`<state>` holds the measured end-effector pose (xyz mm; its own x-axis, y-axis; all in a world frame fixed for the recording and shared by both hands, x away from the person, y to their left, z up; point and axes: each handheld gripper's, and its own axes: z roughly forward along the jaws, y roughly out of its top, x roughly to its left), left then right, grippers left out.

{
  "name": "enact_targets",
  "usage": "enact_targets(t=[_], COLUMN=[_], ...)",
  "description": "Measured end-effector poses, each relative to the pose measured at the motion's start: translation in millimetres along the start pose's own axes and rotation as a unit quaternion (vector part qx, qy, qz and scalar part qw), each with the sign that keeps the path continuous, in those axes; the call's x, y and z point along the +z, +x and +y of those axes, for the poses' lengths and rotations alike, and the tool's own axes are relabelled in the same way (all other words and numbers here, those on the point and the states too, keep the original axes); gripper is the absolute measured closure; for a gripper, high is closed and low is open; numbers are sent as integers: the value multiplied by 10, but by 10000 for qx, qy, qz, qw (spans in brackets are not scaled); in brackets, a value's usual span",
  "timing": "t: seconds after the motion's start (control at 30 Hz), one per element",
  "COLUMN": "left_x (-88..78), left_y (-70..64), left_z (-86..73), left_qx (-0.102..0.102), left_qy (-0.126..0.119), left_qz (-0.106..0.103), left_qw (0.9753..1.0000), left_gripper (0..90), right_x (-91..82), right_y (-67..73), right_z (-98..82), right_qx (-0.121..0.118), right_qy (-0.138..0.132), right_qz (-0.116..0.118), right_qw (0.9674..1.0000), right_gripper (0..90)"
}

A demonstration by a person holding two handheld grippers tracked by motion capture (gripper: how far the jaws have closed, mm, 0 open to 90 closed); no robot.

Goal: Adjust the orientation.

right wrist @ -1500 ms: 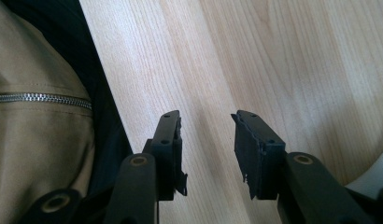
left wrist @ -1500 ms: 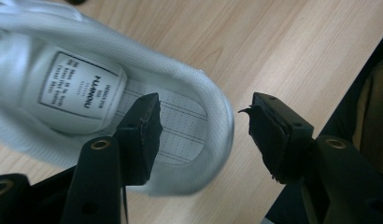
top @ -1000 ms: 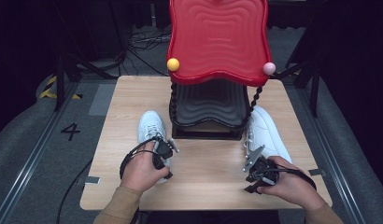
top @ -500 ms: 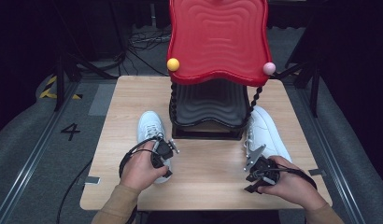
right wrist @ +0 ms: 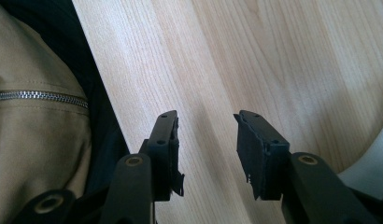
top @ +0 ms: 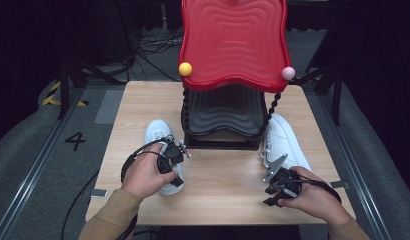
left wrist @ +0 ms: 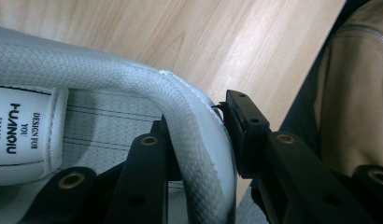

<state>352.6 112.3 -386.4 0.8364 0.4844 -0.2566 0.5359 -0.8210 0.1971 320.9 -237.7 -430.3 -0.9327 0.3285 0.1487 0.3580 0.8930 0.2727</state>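
On a pale wooden table, a person seated at the near edge holds a black two-jaw gripper in each hand. The left gripper pinches the padded heel collar of a white mesh sneaker, one jaw inside the shoe and one against its outer wall; the sneaker lies at the table's left, just beside a black ribbed rack with twisted posts. The right gripper hangs over bare wood near the front right corner, its jaws spread with nothing between them, close to a second white sneaker resting against the rack's right side. A glossy red wavy-edged tray tops the rack, a yellow ball and a pink ball at its front corners
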Motion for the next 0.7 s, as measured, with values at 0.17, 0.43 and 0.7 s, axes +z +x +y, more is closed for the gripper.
enact_targets(t=[0.17, 0.43, 0.7], left_x=[-246, -672, -993], left_y=[-42, -105, -151], left_z=[12, 23, 44], left_qx=[53, 117, 150], left_qy=[-18, -219, -359], left_qz=[76, 135, 284], left_qw=[10000, 9996, 9988], left_gripper=[702, 701, 699], right_x=[7, -1, -5], right_y=[-7, -10, -11], right_z=[-5, -8, -15], right_qx=[8, 16, 7], right_qy=[-4, -6, -36], right_qz=[16, 21, 35], right_qw=[10000, 10000, 10000], right_gripper=[593, 593, 593])
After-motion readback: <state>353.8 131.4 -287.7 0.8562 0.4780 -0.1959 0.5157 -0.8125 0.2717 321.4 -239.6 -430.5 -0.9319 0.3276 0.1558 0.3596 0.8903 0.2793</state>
